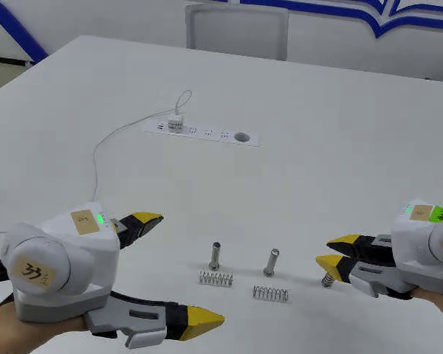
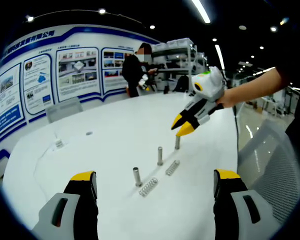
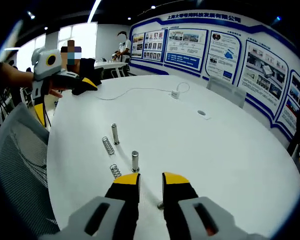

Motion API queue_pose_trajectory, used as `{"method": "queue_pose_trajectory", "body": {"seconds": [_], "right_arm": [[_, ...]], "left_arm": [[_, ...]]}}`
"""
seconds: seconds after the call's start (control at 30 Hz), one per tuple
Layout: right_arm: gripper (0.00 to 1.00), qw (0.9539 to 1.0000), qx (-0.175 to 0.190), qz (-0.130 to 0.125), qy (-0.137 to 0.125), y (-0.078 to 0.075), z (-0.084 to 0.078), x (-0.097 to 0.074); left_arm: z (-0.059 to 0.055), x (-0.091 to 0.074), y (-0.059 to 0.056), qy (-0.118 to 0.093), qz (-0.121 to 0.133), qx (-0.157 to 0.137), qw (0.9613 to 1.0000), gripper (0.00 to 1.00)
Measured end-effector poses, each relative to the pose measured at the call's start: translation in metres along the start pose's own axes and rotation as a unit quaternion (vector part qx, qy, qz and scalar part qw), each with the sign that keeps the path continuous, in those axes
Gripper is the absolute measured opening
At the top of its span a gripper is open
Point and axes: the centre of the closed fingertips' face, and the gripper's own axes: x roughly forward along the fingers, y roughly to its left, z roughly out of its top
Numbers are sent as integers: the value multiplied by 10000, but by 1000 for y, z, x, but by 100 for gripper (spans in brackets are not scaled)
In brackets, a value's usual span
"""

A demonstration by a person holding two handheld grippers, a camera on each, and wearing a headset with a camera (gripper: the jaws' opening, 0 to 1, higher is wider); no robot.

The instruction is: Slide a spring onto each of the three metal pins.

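Three metal pins are standing upright in a loose row on the near side of a white table [image 1: 340, 125]: the left pin [image 1: 215, 256], the middle pin [image 1: 271, 262] and the right pin [image 1: 327, 280], which appears to be wearing a spring already, as its shaft looks ribbed, though it is small. Two loose springs are lying flat, the left spring [image 1: 215, 278] just in front of the left pin and the second spring [image 1: 271, 293] just in front of the middle pin. Each seems to be laid by the pin it is meant for.

The right gripper [image 1: 336, 252] is hovering just above the right pin, its jaws only narrowly parted and holding nothing that can be made out. The left gripper [image 1: 173, 269] is waiting to the left of the pins, jaws spread wide and empty, pointing toward the left spring — placed, by the look of it, to take that one next.

Farther back a white power strip [image 1: 203, 133] is lying on the table with a plug [image 1: 176, 123] and cable [image 1: 107, 144] in it. A tan sticker [image 1: 33, 271] on the left gripper is reading "33"; a green sticker [image 1: 441, 214] on the right gripper is too blurred to read. Blue-framed display boards [image 3: 225, 47] are lining the wall — their Chinese headline too small to make out
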Motion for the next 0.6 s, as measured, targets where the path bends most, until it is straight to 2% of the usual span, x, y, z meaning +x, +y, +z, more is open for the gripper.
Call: {"method": "queue_pose_trajectory", "body": {"seconds": [0.13, 0.23, 0.37, 0.6], "right_arm": [[19, 9986, -52, 492, 192, 26, -7, 9], [20, 9971, -315, 558, 404, 39, -17, 15], [20, 9966, -243, 638, 459, 48, -21, 21], [19, 9927, -436, 818, 776, 52, -33, 38]], "left_arm": [[4, -1, 0, -57, -26, 8, 10000, 99], [6, 0, 1, -69, -73, 17, 9999, 99], [6, 1, 2, -55, -151, 73, 9998, 99], [4, 4, 12, -80, -210, 99, 9997, 98]]}}
